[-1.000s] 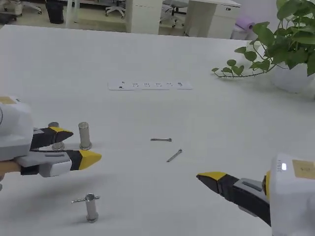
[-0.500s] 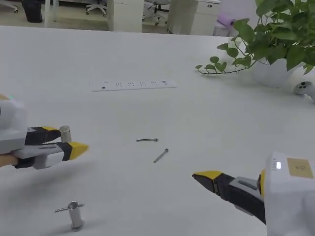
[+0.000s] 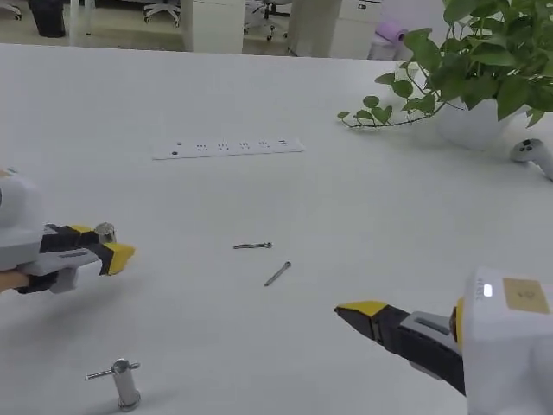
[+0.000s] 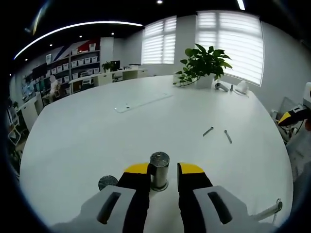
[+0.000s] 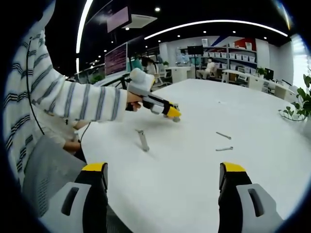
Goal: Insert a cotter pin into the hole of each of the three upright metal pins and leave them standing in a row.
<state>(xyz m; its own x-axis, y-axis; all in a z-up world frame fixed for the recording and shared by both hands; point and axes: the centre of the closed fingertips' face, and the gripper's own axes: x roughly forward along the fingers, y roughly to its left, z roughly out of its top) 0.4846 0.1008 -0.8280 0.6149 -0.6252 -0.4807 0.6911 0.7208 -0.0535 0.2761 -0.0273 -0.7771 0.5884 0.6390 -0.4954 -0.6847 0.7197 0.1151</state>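
My left gripper [image 3: 111, 244] [image 4: 163, 168] is at the left of the white table, its jaws closed around an upright metal pin [image 3: 104, 232] [image 4: 159, 170]. A second bare pin [image 4: 107, 182] stands just left of it. A third pin with a cotter pin through it [image 3: 123, 383] [image 5: 142, 140] stands near the front edge. Two loose cotter pins [image 3: 251, 246] [image 3: 276, 274] lie mid-table. My right gripper [image 3: 354, 311] [image 5: 163, 167] hovers at the front right, open and holding nothing, pointing toward the left gripper [image 5: 170, 112].
A white power strip [image 3: 229, 148] lies further back on the table [image 3: 363, 216]. A potted plant [image 3: 484, 60] and a white controller [image 3: 531, 154] are at the far right. A person's striped sleeve [image 5: 77, 104] shows behind the left gripper.
The left gripper's jaws have narrowed from wide open to closed around the upright pin. The head camera has shifted; the right gripper has stayed much the same.
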